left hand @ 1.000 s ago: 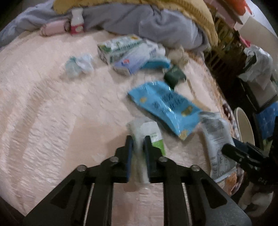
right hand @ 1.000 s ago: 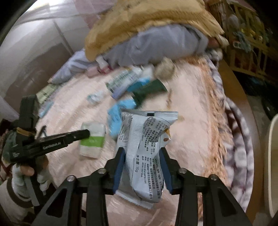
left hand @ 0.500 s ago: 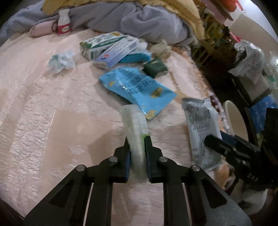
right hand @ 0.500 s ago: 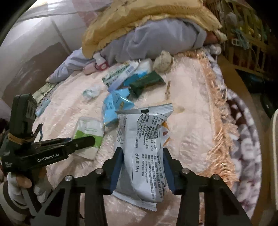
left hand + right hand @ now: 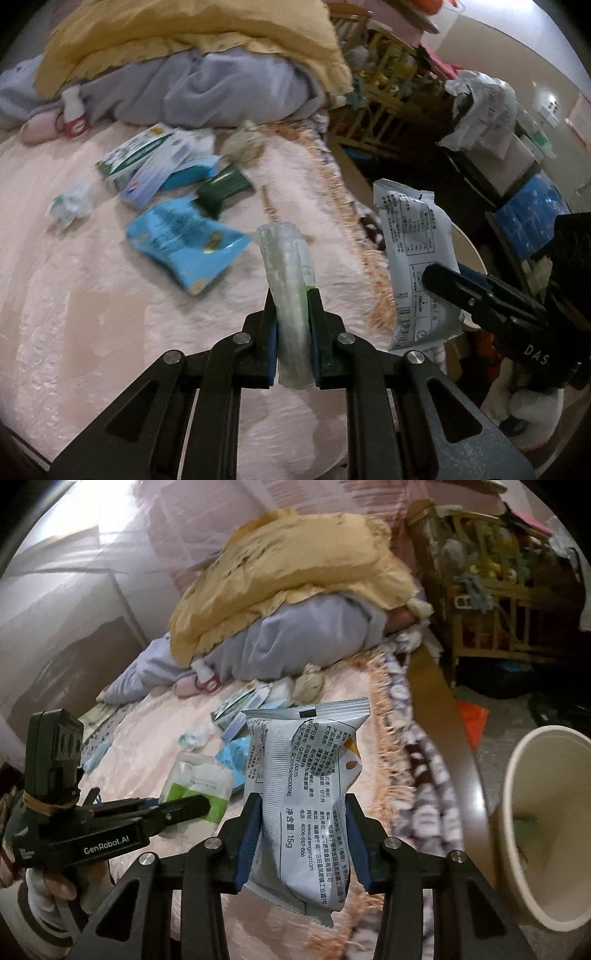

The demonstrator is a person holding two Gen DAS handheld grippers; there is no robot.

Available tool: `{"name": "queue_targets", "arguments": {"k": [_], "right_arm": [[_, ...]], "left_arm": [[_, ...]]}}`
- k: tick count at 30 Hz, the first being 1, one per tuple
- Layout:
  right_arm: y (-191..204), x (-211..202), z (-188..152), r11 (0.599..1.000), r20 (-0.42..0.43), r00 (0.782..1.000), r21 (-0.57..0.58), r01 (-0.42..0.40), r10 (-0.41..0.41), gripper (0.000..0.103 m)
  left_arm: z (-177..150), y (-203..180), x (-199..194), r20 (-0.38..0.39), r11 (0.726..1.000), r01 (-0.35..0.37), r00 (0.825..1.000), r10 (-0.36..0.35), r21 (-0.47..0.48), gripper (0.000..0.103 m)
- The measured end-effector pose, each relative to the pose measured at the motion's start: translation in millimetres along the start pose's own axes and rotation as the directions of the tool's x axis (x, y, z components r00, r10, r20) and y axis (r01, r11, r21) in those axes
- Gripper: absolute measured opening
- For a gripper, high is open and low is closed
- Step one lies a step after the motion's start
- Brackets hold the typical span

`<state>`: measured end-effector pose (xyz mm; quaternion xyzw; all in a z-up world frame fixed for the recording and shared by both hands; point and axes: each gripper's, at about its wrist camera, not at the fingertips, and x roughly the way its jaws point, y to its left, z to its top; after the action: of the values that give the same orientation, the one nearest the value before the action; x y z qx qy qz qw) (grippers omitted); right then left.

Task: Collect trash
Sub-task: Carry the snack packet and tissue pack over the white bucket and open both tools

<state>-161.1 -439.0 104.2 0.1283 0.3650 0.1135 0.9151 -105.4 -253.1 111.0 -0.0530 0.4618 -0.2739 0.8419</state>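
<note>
Blurred blue wrapper [image 5: 184,243]; bin [image 5: 546,775] cut off at right edge.

Bed with pink quilted cover [image 5: 74,295], fringed at its edge; yellow blanket [image 5: 295,565] heaped over grey bedding [image 5: 221,88]; wooden crib [image 5: 480,602] beside; speckled floor [image 5: 517,709]; dim light

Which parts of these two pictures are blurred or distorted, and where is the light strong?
Left wrist view: the boxes and dark green packet on the bed are motion-blurred, while the held clear wrapper is sharper. Right wrist view: the print on the silver snack bag is readable, the beige bin is smeared, and the upper left is brightest. Both bend straight lines near the rim.
</note>
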Motion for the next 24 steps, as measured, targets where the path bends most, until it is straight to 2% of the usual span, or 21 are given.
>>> {"name": "queue_targets", "arguments": {"k": [6, 14, 24], "right_arm": [[-26.0, -21.3, -1.2, 0.998, 0.029, 0.998, 0.038, 0.050, -0.051, 0.042], [-69.4, -46.3, -5.9, 0.986, 0.058, 0.990, 0.118, 0.119, -0.126, 0.042], [-131.3, -71.9, -17.3, 0.950, 0.072, 0.972, 0.239, 0.199, -0.222, 0.042]], "left_arm": [[9.2, -34.3, 11.5, -0.005, 0.998, 0.027, 1.000, -0.026, 0.050, 0.011], [22.6, -90.1, 34.0, -0.020, 0.988, 0.099, 0.995, -0.097, 0.117, 0.012], [34.1, -145.1, 72.0, -0.073, 0.972, 0.167, 0.985, -0.156, 0.168, 0.012]]}}
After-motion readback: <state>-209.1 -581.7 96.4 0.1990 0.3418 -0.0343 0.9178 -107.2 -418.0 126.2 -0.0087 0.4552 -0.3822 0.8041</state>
